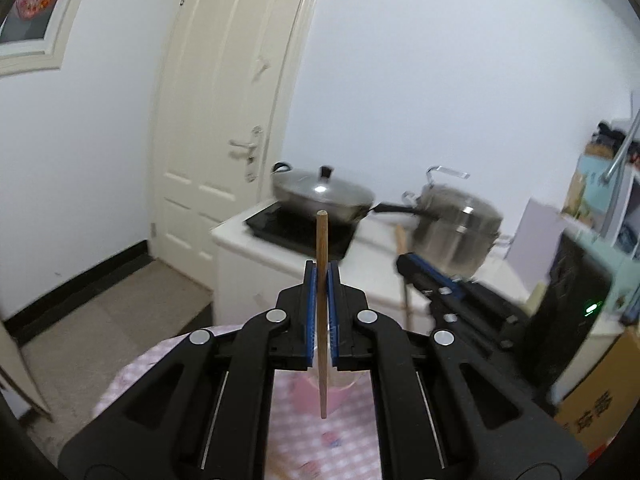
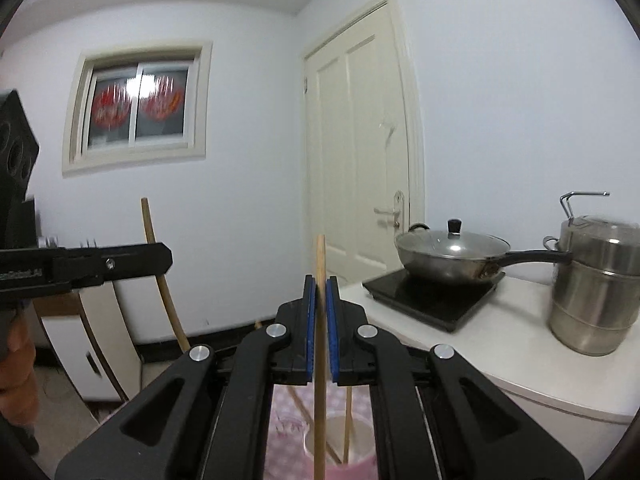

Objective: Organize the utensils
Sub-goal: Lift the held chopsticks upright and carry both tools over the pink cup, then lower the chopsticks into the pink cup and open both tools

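- We hold one wooden chopstick (image 1: 322, 312) upright in the left gripper (image 1: 321, 276), its jaws closed tight on the stick about midway along it, both ends free
- In the right gripper (image 2: 320, 292) we hold a second chopstick (image 2: 319, 360) the same way, jaws clamped narrow on it, the stick standing nearly vertical
- Below both grippers sits a pink cup (image 2: 352, 440) on the table with the pink checked cloth (image 1: 320, 432); the right view shows a few chopsticks already leaning inside it
- So we judge the task partly done: some sticks are in the cup, and these two are lifted above it but not yet dropped in
- What is left, as far as we can tell, is to lower each stick into the cup and let go; whether more utensils lie on the table we cannot see
- Behind, well apart from the cup, a lidded wok (image 2: 452, 256) and a steel pot (image 2: 596, 288) stand on a white counter and play no part
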Tool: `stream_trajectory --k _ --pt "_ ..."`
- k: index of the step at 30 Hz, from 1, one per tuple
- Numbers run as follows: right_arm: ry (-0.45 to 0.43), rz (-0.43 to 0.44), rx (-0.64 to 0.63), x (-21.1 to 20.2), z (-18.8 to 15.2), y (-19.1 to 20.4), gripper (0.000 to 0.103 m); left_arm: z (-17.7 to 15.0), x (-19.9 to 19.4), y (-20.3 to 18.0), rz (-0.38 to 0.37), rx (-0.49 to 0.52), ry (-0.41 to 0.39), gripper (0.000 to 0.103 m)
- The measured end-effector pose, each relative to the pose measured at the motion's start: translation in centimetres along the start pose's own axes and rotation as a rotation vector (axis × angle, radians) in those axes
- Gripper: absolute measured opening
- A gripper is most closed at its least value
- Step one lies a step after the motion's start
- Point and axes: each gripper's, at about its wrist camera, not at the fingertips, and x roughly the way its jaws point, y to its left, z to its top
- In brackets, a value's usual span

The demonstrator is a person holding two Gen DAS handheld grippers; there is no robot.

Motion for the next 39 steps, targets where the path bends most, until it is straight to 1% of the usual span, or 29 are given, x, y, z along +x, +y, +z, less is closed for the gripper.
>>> stream_trajectory --k 2,5,9,10,12,13,15,17,21,24,31,35,39 --pt "-0.042 0.000 0.038 0.9 0.1 -1.3 0.004 0.5 0.9 -0.7 -0.001 -0.001 -0.039 0.005" --pt "-0.107 0.030 0.083 1.9 0.2 -2.6 0.004 0.8 2.5 -0.9 -0.018 -0.024 -0.062 0.005" --pt "-0.172 0.055 0.074 2.6 0.6 -3.6 0.004 0.6 4.4 -0.1 -0.027 -0.063 -0.080 0.005" --pt "-0.187 0.056 0.069 3.0 0.5 -3.8 0.004 0.3 5.0 0.1 -0.015 -0.068 -0.088 0.005" --pt "-0.212 0.067 0.064 3.4 0.1 -4.2 0.004 -0.2 6.0 0.4 -0.002 -0.072 -0.089 0.005" --pt "-0.224 0.081 0.073 3.7 -0.3 -4.5 0.004 -0.7 6.7 0.6 -0.004 -0.076 -0.076 0.005" --pt "-0.236 0.079 0.082 4.2 -0.9 -5.1 0.004 -1.5 7.9 0.9 0.014 -0.071 -0.054 0.005" --pt "-0.230 0.082 0.097 4.8 -1.6 -5.5 0.004 -2.6 8.9 1.1 0.043 -0.056 -0.037 0.005" --pt "-0.216 0.079 0.117 5.5 -3.0 -6.0 0.004 -3.8 10.3 1.5 0.061 -0.039 0.000 0.005" --pt "-0.196 0.086 0.135 5.8 -3.9 -6.4 0.004 -4.5 11.0 1.6 0.063 -0.027 0.024 0.005" --pt "-0.165 0.065 0.098 5.2 -6.1 -6.0 0.004 -6.9 11.8 1.0 0.043 0.004 0.084 0.006" --pt "-0.132 0.049 0.089 4.4 -7.1 -6.0 0.004 -7.6 11.3 0.5 0.063 0.039 0.069 0.006" --pt "-0.113 0.040 0.096 3.3 -7.7 -6.1 0.004 -7.8 10.8 0.3 0.069 0.034 0.074 0.006"
